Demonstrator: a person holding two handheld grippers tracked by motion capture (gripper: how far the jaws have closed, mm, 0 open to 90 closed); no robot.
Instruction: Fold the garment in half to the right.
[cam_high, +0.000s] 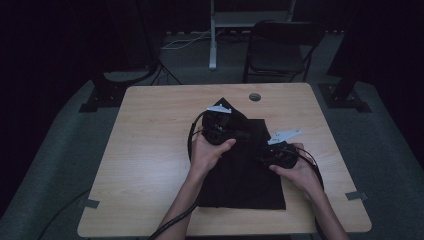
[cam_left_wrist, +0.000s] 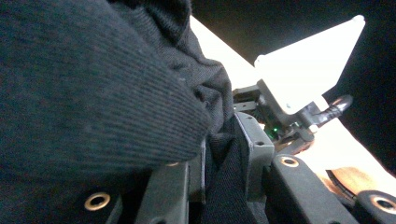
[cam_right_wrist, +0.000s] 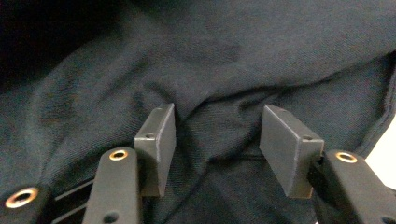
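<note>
Presently, my inventory:
Garment: black cloth lying folded at the middle of the desk.
Left gripper: I have its fingers clamped on a bunched fold of cloth.
Right gripper: fingers parted, resting on the cloth, gripping nothing.

We see a black garment spread on the wooden table, our left tool and right tool resting on it.
</note>
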